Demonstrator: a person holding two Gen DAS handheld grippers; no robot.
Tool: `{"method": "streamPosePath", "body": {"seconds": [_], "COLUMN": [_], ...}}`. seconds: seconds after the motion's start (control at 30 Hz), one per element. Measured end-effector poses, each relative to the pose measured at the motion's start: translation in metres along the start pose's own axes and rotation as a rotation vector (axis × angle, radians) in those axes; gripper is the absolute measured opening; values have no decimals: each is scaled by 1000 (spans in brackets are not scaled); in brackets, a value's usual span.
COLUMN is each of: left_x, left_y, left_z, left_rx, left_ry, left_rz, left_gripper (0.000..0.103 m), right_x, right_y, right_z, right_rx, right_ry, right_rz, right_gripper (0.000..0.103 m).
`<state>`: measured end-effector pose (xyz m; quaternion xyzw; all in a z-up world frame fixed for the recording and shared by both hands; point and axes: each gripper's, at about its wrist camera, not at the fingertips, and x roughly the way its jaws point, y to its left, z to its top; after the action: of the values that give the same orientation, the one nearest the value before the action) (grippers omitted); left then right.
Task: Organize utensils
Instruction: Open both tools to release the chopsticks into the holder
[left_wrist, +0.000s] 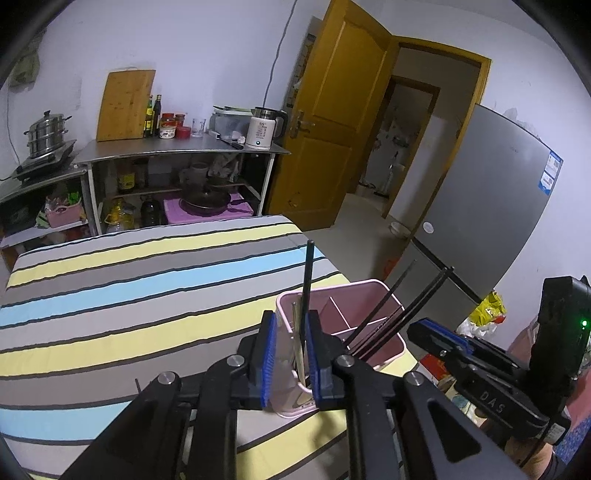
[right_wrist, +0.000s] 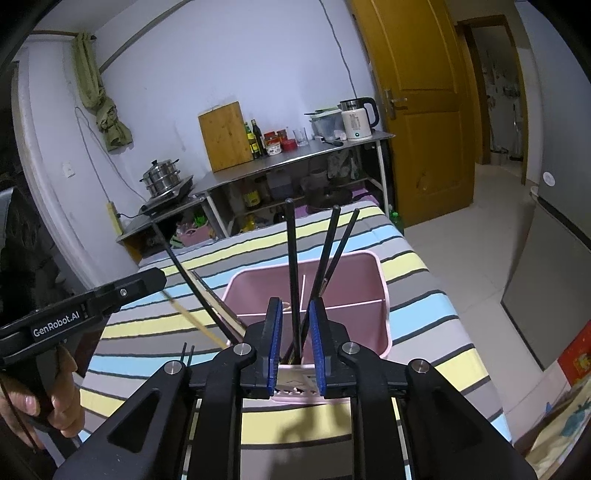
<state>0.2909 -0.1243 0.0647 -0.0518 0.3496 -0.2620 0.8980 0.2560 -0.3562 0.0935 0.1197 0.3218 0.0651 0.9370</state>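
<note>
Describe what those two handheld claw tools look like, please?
Both are black, angular frames with silver round bolts. Each gripper, left and right, has two flat fingers faced with ribbed blue pads. One side reads "GenRobot.AI" in white, another "DAS". A small green light glows on the right one.

The left gripper (left_wrist: 290, 350) is pointing forward and slightly downward, its blue-padded fingers (left_wrist: 269, 354) standing a narrow gap apart, neither fully spread nor closed. The right gripper (right_wrist: 295, 345) is pointing the same way, its blue pads (right_wrist: 317, 347) likewise standing slightly apart. A bare hand (right_wrist: 55, 402) is gripping the left gripper's handle, fingers wrapping around it from below.
</note>
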Motion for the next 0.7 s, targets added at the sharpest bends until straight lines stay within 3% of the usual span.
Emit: {"method": "streamPosePath", "body": {"seconds": [0.7], "left_x": [-78], "left_y": [10], "left_z": [-64], "left_rx": [-18], "left_ry": [-48], "left_rz": [48], "left_gripper": [15], "right_x": [-40], "right_y": [30], "right_z": [-35], "right_rx": [-70], "right_ry": [-2], "right_rz": [69], "right_gripper": [18]}}
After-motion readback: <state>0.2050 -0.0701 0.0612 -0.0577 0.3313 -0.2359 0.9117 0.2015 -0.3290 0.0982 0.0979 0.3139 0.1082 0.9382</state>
